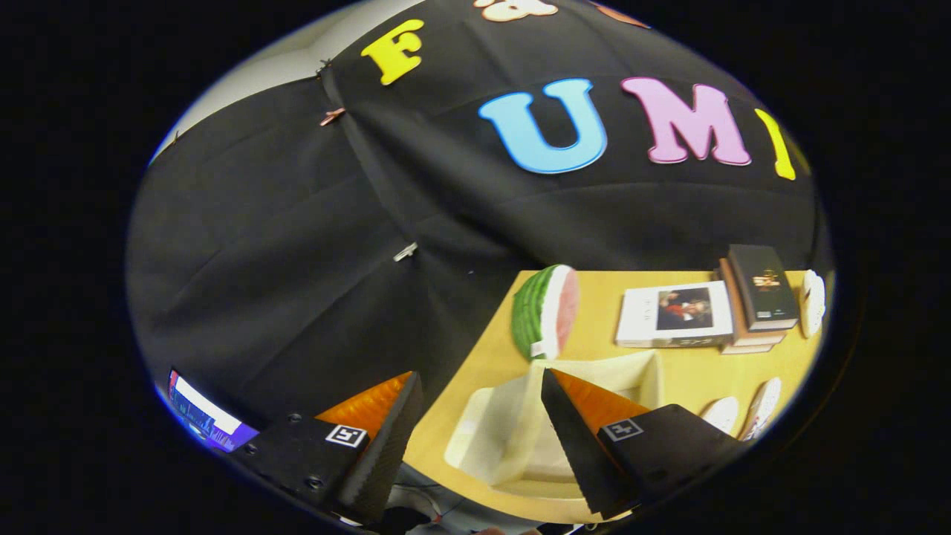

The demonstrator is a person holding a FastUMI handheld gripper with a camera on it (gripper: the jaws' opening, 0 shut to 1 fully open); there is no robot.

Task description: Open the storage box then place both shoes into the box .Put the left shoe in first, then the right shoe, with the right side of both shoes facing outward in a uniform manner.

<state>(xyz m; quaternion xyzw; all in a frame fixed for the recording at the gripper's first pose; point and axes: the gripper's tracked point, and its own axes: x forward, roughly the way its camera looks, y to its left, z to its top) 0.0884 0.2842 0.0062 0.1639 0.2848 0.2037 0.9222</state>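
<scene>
A pale storage box [513, 435] lies on the wooden table [691, 375], just ahead of my fingers and partly behind one of them. Its top looks open, with a light flap [617, 368] standing at the far side. Two white shoes [743, 412] rest on the table beside the box, past the other finger; only their toes show. My gripper [475, 438] hovers above the table's near corner, open, with nothing between its fingers.
A watermelon half [546, 312] stands on the table beyond the box. Farther along lie a flat white book [676, 316], a stack of dark books [758, 293] and a white object [811, 301]. A lit screen [204, 416] glows beside one finger.
</scene>
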